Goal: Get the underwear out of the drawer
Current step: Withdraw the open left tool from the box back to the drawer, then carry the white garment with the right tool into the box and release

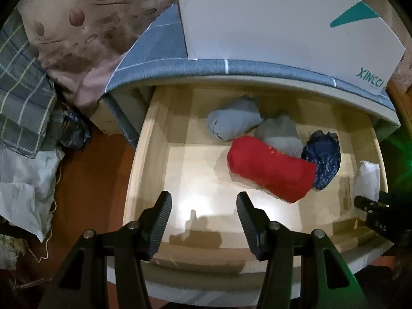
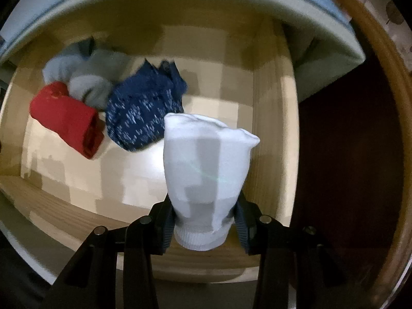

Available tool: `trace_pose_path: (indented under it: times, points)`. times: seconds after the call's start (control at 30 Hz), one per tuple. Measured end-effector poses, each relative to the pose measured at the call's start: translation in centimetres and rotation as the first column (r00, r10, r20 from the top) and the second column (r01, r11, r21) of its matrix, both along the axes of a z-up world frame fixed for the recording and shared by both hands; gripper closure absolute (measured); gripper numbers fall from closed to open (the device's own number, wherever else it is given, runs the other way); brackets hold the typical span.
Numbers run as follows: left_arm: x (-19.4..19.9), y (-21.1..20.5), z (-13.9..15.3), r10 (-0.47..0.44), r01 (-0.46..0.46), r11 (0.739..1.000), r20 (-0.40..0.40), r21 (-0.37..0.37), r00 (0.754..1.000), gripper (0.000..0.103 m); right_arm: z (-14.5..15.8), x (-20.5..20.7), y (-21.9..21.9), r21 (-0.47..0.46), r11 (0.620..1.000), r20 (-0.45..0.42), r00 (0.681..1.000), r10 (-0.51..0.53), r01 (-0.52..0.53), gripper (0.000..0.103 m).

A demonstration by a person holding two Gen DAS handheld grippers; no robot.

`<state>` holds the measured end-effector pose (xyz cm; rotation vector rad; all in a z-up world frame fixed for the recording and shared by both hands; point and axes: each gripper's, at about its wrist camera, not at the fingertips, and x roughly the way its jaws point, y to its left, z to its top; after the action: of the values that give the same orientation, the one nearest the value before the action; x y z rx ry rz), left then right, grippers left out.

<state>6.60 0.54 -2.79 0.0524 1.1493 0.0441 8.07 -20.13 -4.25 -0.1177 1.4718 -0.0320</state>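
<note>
The right gripper is clamped on a white rolled bundle of soft knit cloth, its ribbed-padded black fingers pressing the bundle's lower, ribbed-hem end from both sides. The bundle's long axis runs along the fingers, away from the camera, and its far end is wider and folded over into a blunt lip. It sits over the right part of the open drawer, near the right wall; whether it touches the drawer floor cannot be told. In the left wrist view the same white bundle shows at the drawer's right side.

The drawer is pale, smooth wood with a glossy floor. Toward its back lie four more rolled garments. A red roll is a smooth cylinder lying slantwise, its long axis running from back-left to front-right. Just beside its right end, touching it, is a dark blue speckled bundle, crumpled and rounded. Behind the red roll are two grey rolls, soft and lumpy, pressed against each other.

The left gripper hovers over the empty front-left floor of the drawer, its jaws apart with nothing between them.

A white cardboard box with teal lettering rests on the blue-grey cloth-covered top above the drawer.
</note>
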Motion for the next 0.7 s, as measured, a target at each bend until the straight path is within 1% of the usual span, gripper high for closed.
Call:
trace_pose_path:
  times: [0.1, 0.2, 0.27, 0.47, 0.63, 0.7]
  points:
    - [0.1, 0.8, -0.1, 0.029, -0.029, 0.999, -0.004, -0.036, 1.000, 0.049, 1.2, -0.3, -0.2, 0.028, 1.000, 0.051, 0.999, 0.007, -0.008, 0.066]
    - [0.3, 1.1, -0.4, 0.035, -0.036, 0.997, -0.016, -0.065, 0.999, 0.049, 2.6, -0.6, -0.6, 0.046, 0.999, 0.110, 0.994, 0.010, -0.015, 0.066]
    - [0.3, 1.3, -0.4, 0.055, -0.055, 0.998, -0.012, -0.041, 0.998, 0.049, 3.6, -0.7, -0.8, 0.058, 0.998, 0.133, 0.991, 0.015, -0.023, 0.066]
    - [0.2, 0.9, -0.2, 0.038, -0.038, 0.999, 0.003, -0.029, 0.999, 0.049, 7.8, -0.8, -1.9, 0.091, 0.994, 0.188, 0.981, 0.038, -0.056, 0.066]
    - [0.2, 1.3, -0.2, 0.048, -0.048, 0.998, 0.003, -0.036, 0.999, 0.049, 11.2, -0.1, -2.6, 0.102, 0.992, 0.241, 0.969, 0.046, -0.072, 0.066]
    - [0.2, 1.4, -0.2, 0.050, -0.049, 0.998, 0.004, -0.038, 0.999, 0.049, 12.9, 0.2, -2.9, 0.121, 0.990, 0.258, 0.965, 0.038, -0.071, 0.066]
